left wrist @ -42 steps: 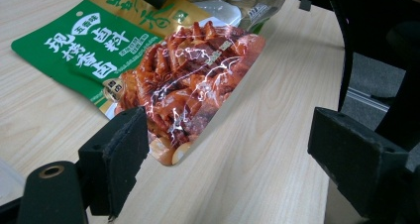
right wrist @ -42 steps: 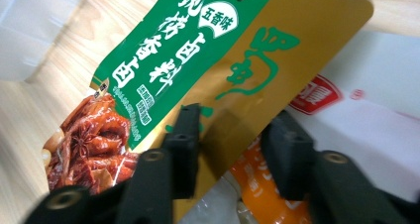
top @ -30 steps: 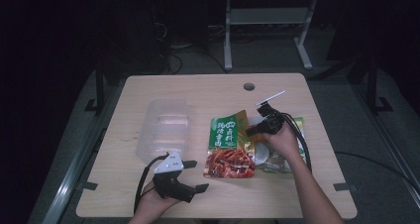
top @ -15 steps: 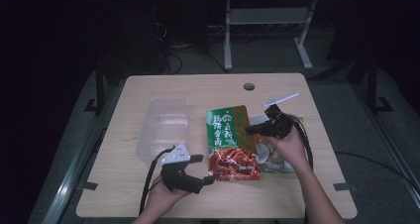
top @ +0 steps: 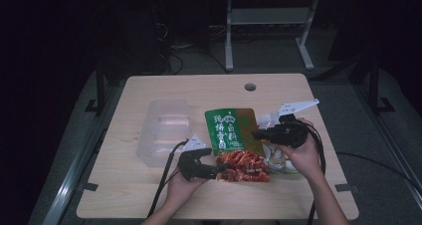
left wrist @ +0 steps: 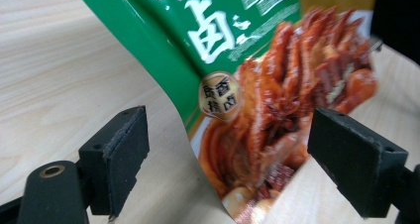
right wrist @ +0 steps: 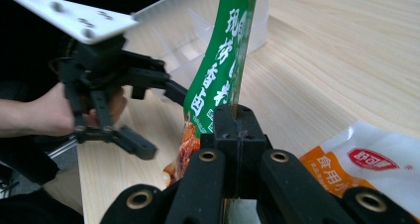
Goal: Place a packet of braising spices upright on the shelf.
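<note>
A green snack packet [top: 230,130] with a red food picture on its lower half [top: 245,166] is lifted off the wooden table [top: 199,93]. My right gripper [top: 256,134] is shut on the packet's right edge, and the right gripper view shows the packet [right wrist: 223,70] standing edge-up out of the closed jaws [right wrist: 237,127]. My left gripper [top: 219,171] is open at the packet's lower left corner. In the left gripper view that corner [left wrist: 257,135] hangs between the two pads [left wrist: 119,154], touching neither.
A clear plastic container [top: 166,130] lies left of the packet, also seen behind it [right wrist: 198,30]. A white and orange packet [top: 279,159] lies under my right hand, near the right jaw [right wrist: 376,169]. A cable hole [top: 250,87] sits near the table's far edge.
My left gripper has moved right and forward until its open jaws straddle the packet's lower corner. The right gripper has shifted slightly with the packet still in it.
</note>
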{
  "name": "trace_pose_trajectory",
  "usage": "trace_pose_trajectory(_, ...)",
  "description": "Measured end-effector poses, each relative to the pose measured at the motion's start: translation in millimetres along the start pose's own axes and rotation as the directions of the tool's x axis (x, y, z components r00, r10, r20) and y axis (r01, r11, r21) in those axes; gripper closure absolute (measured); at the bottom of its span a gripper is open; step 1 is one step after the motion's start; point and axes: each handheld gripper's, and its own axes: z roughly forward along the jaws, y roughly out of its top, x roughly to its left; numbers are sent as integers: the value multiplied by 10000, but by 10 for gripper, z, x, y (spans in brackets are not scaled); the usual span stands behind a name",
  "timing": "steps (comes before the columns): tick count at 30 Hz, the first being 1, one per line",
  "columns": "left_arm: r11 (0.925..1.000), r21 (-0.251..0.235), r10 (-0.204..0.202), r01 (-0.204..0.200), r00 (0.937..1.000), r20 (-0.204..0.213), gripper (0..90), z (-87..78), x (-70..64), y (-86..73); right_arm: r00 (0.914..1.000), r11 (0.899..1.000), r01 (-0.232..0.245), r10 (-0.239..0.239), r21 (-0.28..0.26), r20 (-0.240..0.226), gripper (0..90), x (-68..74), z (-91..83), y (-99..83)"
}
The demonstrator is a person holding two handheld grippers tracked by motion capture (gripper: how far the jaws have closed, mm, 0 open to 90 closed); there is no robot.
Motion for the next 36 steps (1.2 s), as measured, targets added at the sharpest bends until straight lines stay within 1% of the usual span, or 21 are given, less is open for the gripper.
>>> trace_pose_trajectory(1,9999,80,-80,80,10000,45,176,33,19,9,10000,10000,5,-6,-48,-74,900,3,-5,-14)
trace_pose_trajectory(2,9997,61,-252,250,9991,328,198,62,53,22,9999,9999,51,-53,-118,-131,900,-1,-4,-30)
trace_pose_trajectory(3,9995,-17,-327,329,9978,571,261,75,76,28,9999,9999,40,-43,-168,-142,900,-4,-5,-49)
trace_pose_trajectory(4,9988,-131,-458,472,9947,915,344,84,108,34,9999,9998,31,-34,-195,-162,900,-10,-2,-59)
trace_pose_trajectory(5,9975,-249,-620,658,9894,1309,464,92,140,42,9999,9999,3,-5,-141,-159,900,-17,-1,-69)
trace_pose_trajectory(6,9963,-232,-791,832,9865,1432,521,106,154,53,10000,9999,-19,18,-112,-95,900,-23,-5,-76)
trace_pose_trajectory(7,9966,-67,-807,826,9856,1484,560,117,163,66,9999,9999,-41,39,-150,-128,900,-30,-10,-85)
trace_pose_trajectory(8,9972,-64,-728,747,9850,1566,607,127,180,77,9999,9999,-76,74,-140,-145,900,-34,-14,-93)
trace_pose_trajectory(10,9963,31,-846,855,9791,1851,727,135,201,92,10000,10000,-48,48,-51,-16,900,-45,-15,-115)
trace_pose_trajectory(11,9966,49,-814,819,9799,1819,763,133,197,99,9999,9999,-155,155,-27,8,900,-48,-15,-124)
trace_pose_trajectory(13,9977,7,-668,677,9820,1768,808,123,177,111,9998,9998,-186,186,-56,33,900,-67,-22,-133)
trace_pose_trajectory(15,9984,-51,-551,567,9846,1661,833,100,145,115,9997,9997,-222,223,-89,51,900,-81,-35,-139)
trace_pose_trajectory(16,9990,-78,-413,431,9869,1558,840,80,132,119,9997,9997,-232,233,-122,111,900,-87,-40,-143)
trace_pose_trajectory(17,9991,-81,-391,407,9880,1495,849,67,121,120,9995,9995,-295,295,-105,81,900,-98,-47,-153)
trace_pose_trajectory(19,9998,-135,-141,160,9915,1295,857,33,105,124,9993,9995,-300,302,-89,206,898,-114,-52,-175)
trace_pose_trajectory(23,9997,-217,128,-109,9956,926,869,-26,86,112,9988,9990,-454,453,48,179,893,-149,-34,-223)
trace_pose_trajectory(25,9996,-272,137,-113,9958,906,871,-43,87,94,9983,9983,-572,570,121,126,879,-156,-10,-241)
trace_pose_trajectory(27,9993,-357,132,-100,9959,892,873,-55,80,76,9981,9980,-611,610,154,95,844,-159,28,-254)
trace_pose_trajectory(31,9984,-423,399,-365,9958,829,875,-73,62,67,9978,9970,-602,614,489,-230,786,-144,158,-251)
trace_pose_trajectory(34,9981,-436,481,-443,9946,918,874,-82,57,64,9986,9969,-408,429,680,-297,749,-110,265,-234)
trace_pose_trajectory(36,9976,-375,606,-576,9946,846,874,-92,46,59,9984,9959,-413,443,805,-361,736,-92,323,-224)
